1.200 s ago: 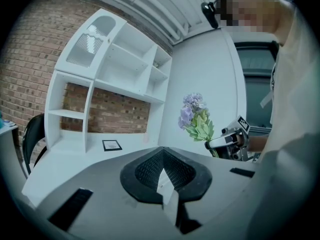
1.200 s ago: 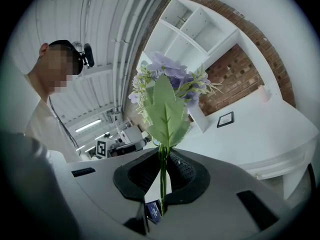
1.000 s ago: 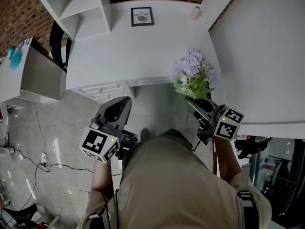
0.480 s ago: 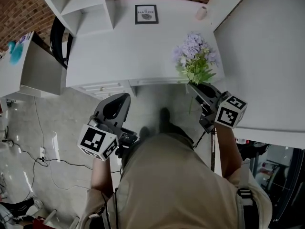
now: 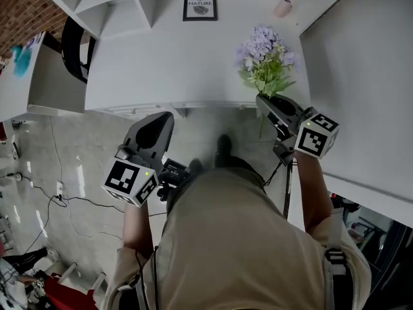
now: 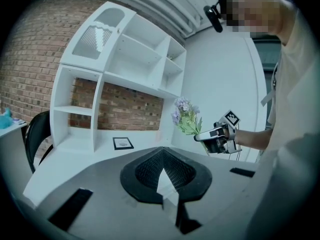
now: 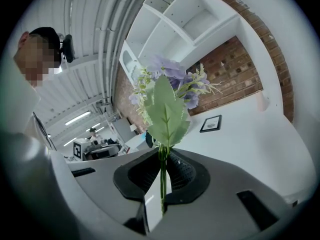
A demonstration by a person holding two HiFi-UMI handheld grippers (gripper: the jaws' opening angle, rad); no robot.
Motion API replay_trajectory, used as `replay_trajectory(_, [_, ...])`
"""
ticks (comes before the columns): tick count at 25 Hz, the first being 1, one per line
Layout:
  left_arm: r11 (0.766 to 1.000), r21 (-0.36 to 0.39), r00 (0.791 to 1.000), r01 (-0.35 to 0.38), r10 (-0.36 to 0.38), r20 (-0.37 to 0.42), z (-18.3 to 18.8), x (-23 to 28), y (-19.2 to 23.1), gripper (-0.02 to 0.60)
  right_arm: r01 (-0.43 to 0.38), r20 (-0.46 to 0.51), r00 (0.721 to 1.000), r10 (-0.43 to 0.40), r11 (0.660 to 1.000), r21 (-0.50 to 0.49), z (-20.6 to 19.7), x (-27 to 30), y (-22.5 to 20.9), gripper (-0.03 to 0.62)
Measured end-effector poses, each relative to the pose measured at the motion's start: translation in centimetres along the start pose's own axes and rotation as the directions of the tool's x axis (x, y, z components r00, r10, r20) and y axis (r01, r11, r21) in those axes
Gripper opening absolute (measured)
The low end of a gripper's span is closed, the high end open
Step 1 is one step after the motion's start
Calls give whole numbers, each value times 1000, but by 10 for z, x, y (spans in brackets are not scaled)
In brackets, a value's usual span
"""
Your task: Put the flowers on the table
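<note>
Lilac blooms over green leaves: flowers [image 5: 264,53] at 1 o'clock in the head view, heads above the white tabletop [image 5: 174,57] near its front edge. Right gripper [image 5: 263,102] jaws are clamped on the thin green stems, and the bunch leans toward 12 o'clock. Left gripper [image 5: 166,118] sits at 8 o'clock over the floor [image 5: 64,166], jaws together, nothing between them. Framed print [image 5: 199,6] lies at 12 o'clock on the tabletop.
</note>
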State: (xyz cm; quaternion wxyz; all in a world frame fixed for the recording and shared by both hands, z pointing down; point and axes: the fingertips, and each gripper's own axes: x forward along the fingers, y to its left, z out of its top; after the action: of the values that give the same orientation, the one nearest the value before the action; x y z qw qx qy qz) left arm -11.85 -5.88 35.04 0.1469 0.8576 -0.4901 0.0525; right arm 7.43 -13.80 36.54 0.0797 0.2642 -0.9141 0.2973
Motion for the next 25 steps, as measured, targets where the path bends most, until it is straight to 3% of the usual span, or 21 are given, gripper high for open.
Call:
replay_trajectory(11, [997,-16,996,-78,77,-43,-6,27,6,11,-26,-86,996,28,999,32,-4,27,-51,44])
replay_trajectory(25, [988,-14,987,-153,152,-60,-10,66,2,11,-89,-117,989,95,995,52,5,44,-98,44])
